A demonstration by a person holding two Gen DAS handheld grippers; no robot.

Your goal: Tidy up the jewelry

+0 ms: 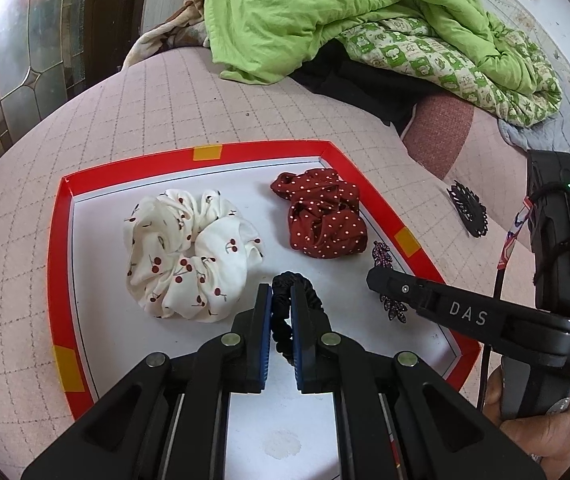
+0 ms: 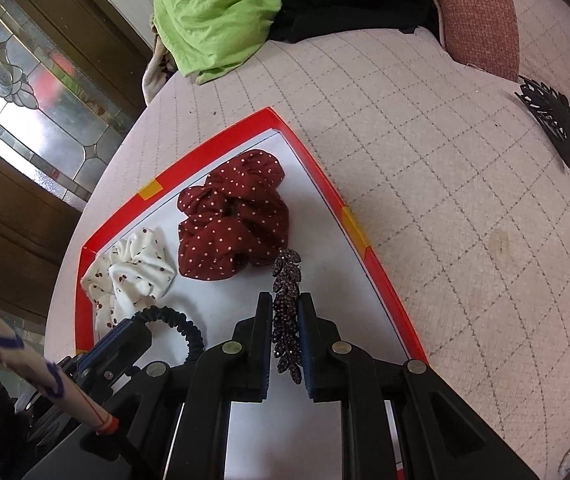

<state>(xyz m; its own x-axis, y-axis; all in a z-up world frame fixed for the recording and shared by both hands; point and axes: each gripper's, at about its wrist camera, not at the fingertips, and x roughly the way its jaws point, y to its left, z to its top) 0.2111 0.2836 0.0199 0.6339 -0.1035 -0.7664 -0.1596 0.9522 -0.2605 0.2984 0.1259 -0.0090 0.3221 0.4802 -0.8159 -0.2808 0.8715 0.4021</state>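
A red-rimmed tray [image 1: 61, 264] with a white floor lies on the quilted bed. In it lie a white cherry-print scrunchie [image 1: 189, 252] and a dark red polka-dot scrunchie [image 1: 325, 216]. My left gripper [image 1: 281, 300] is shut on a black coil hair tie [image 1: 297, 284] low over the tray floor. My right gripper [image 2: 285, 308] is shut on a dark rhinestone leaf hair clip [image 2: 287, 312] over the tray's right side. The clip also shows in the left wrist view [image 1: 383, 258]. A black fan-shaped claw clip [image 2: 557, 124] lies outside the tray on the bed.
A green quilt [image 1: 325, 20] and a black cloth [image 1: 365, 84] are piled at the far side of the bed. A reddish pillow [image 2: 477, 12] lies near the claw clip. A stained-glass door [image 1: 25, 48] stands at the left.
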